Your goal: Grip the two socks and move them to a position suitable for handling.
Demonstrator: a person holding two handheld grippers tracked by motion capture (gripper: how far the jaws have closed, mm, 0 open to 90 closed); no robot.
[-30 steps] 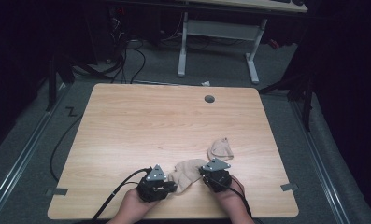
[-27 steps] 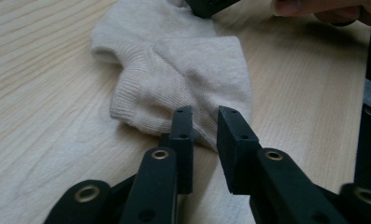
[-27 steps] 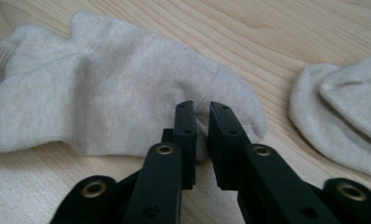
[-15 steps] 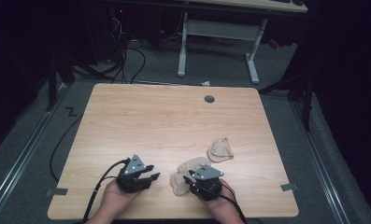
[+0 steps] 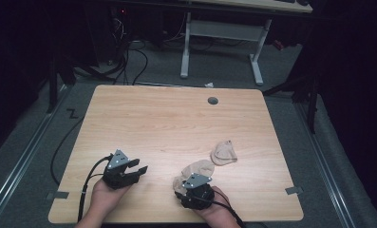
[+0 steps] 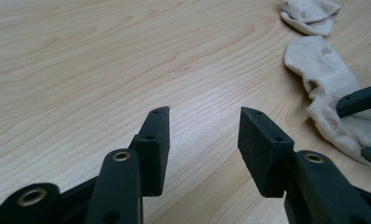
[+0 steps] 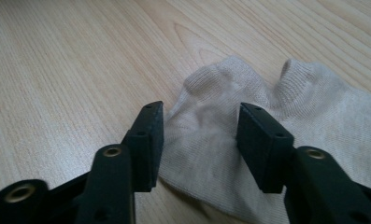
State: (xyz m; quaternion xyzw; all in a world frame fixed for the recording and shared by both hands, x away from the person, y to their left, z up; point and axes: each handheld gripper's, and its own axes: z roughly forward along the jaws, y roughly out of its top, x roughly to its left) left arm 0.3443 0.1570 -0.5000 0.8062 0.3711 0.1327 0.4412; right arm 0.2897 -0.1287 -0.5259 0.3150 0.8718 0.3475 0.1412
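Note:
Two beige ankle socks lie on the wooden table [image 5: 176, 123]. The nearer sock [image 5: 195, 168] [image 6: 323, 79] [image 7: 267, 116] is stretched flat, and the other sock [image 5: 224, 152] [image 6: 309, 14] lies crumpled just beyond it. My right gripper [image 5: 183, 187] [image 7: 199, 116] is open, its jaws standing on either side of the nearer sock's end, low over the cloth. My left gripper [image 5: 141, 170] [image 6: 204, 123] is open over bare wood to the left of the socks, nothing between its jaws. The right gripper's jaw tips also appear at the right edge of the left gripper view.
A round cable hole [image 5: 212, 100] sits near the table's far edge. The near edge runs just under both hands. A white desk frame [image 5: 219, 33] and cables stand on the dark floor beyond the table.
My left gripper has pulled away leftward from the nearer sock. My right gripper has shifted left and toward the near edge, staying at that sock's end.

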